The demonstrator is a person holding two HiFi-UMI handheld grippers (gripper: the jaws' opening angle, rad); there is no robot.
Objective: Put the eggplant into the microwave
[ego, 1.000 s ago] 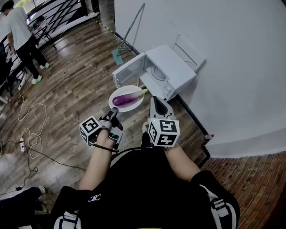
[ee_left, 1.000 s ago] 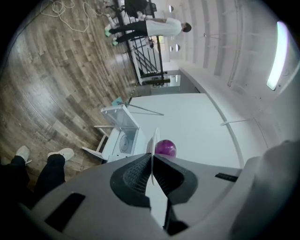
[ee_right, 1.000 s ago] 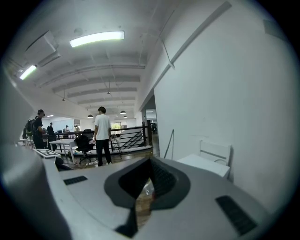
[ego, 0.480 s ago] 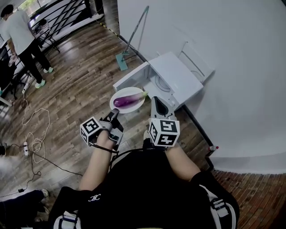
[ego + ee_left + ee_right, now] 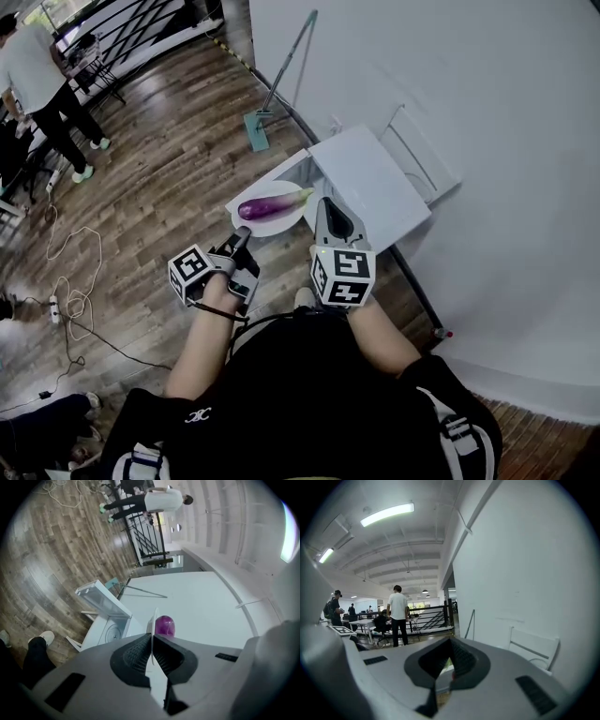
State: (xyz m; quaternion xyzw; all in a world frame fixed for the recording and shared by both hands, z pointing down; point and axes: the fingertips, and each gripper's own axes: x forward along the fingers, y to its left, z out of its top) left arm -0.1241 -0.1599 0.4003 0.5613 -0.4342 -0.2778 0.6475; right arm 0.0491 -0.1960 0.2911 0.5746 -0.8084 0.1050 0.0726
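The left gripper (image 5: 241,236) is found clamped on the near rim of a white plate (image 5: 281,226), on which the purple eggplant (image 5: 266,207) is laid crosswise, green stem end to the right. Just right of the plate, the right gripper (image 5: 328,202) is held with its jaws together and nothing between them. The white microwave (image 5: 370,183) is noted beyond both, set on the wooden floor (image 5: 159,187) against the wall, with its door open.
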